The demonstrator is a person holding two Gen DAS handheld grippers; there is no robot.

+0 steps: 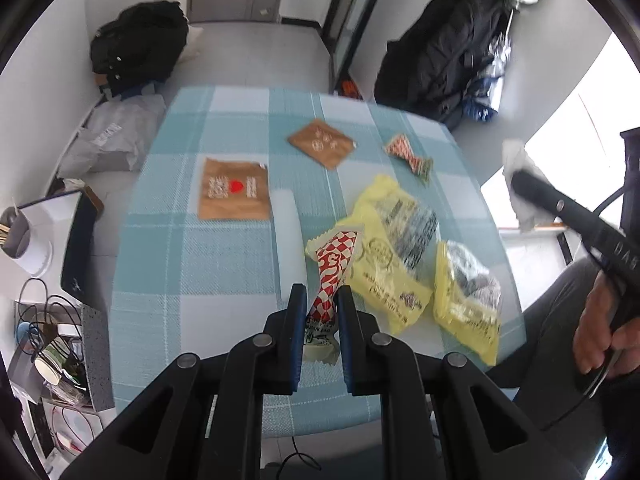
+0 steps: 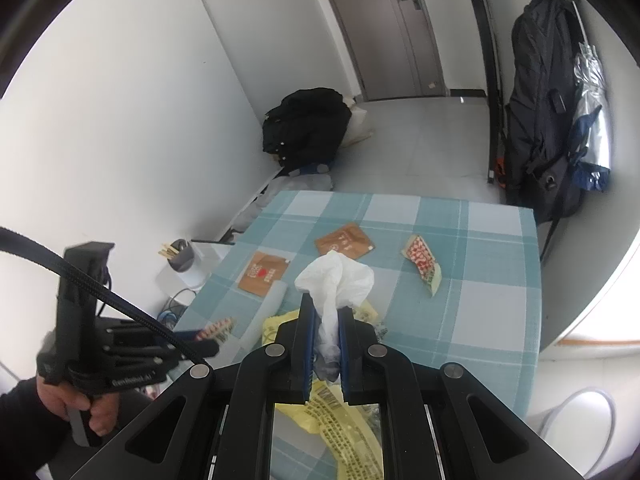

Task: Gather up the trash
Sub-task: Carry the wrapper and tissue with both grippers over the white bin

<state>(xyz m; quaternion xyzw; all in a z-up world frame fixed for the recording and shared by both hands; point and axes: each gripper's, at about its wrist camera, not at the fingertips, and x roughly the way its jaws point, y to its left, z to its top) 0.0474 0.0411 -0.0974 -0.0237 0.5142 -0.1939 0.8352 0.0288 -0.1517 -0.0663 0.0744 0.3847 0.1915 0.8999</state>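
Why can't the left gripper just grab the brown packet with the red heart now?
Probably not yet. The left gripper is shut on a red-and-white checkered wrapper, so its jaws are full. The brown packet with the red heart lies uncovered farther across the checked tablecloth, so the way looks free once the wrapper is dropped.

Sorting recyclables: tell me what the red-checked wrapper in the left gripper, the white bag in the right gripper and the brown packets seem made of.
Red-checked wrapper: probably glossy plastic film, with crimped ends and printed pattern.
White bag: thin, translucent plastic film by the look, softly crumpled.
Brown packets: apparently matte kraft paper, flat, white print; any lining is hidden.
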